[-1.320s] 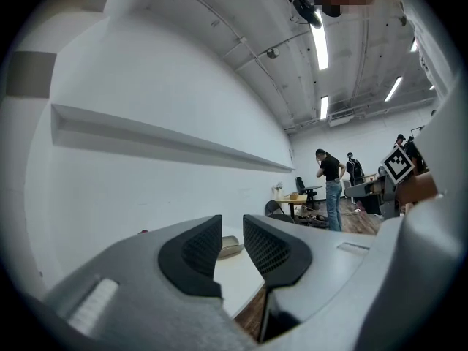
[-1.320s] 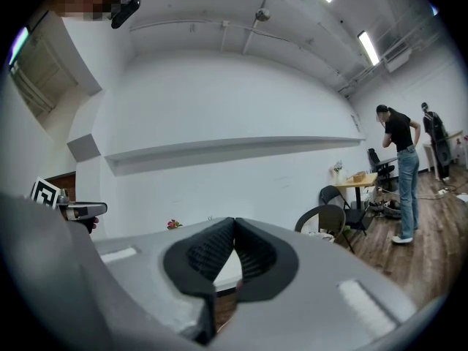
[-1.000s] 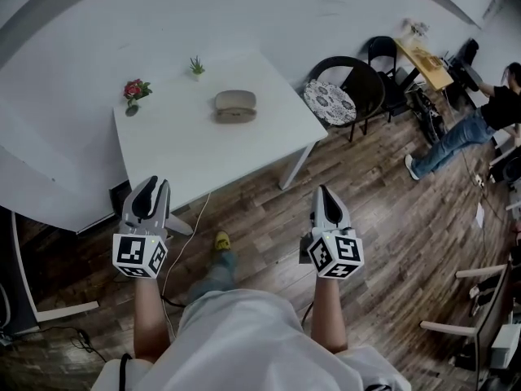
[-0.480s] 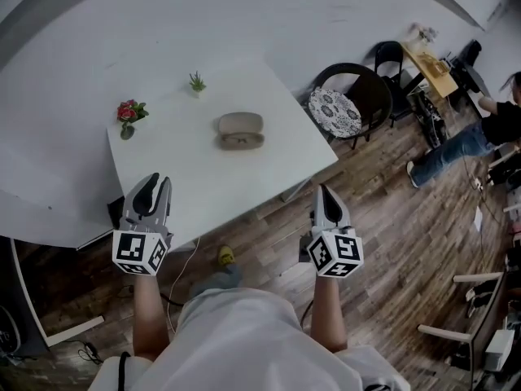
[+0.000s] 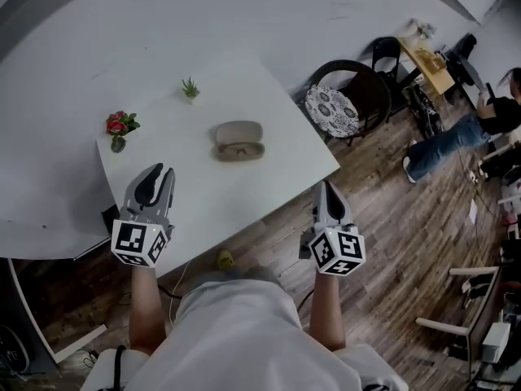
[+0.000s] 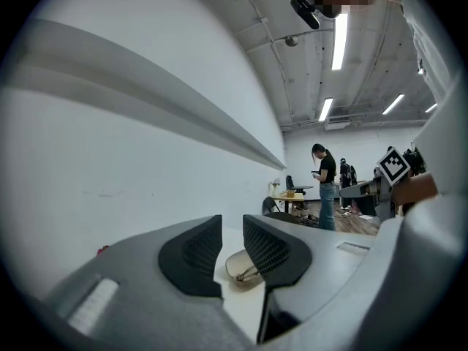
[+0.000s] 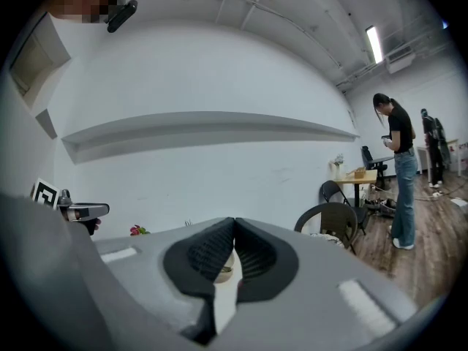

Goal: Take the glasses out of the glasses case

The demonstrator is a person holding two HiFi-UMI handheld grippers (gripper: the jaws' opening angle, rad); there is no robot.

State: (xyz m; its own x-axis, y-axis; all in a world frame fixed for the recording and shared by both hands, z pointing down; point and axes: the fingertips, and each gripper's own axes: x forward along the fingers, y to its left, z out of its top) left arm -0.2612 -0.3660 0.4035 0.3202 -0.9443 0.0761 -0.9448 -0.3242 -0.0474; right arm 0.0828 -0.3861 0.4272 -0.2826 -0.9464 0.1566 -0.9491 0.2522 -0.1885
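An open tan glasses case (image 5: 239, 141) lies in the middle of the white table (image 5: 285, 129), with dark-framed glasses showing inside it. My left gripper (image 5: 161, 174) hovers over the table's near left part, well short of the case, its jaws a little apart and empty. In the left gripper view the case (image 6: 245, 268) shows through the gap of that gripper (image 6: 232, 229). My right gripper (image 5: 326, 187) hangs just off the table's near right corner, fingertips touching, holding nothing. The right gripper view shows a sliver of the case (image 7: 223, 270) beyond that gripper (image 7: 235, 222).
A small red flower (image 5: 118, 125) and a tiny green plant (image 5: 190, 89) stand along the table's far side. A dark chair with a patterned cushion (image 5: 334, 104) is right of the table. A person (image 5: 480, 120) and a wooden desk (image 5: 430, 62) are far right.
The table has drawn closer in the head view. My left gripper now hangs over the tabletop and my right one reaches its corner. Neither gripper's jaws changed.
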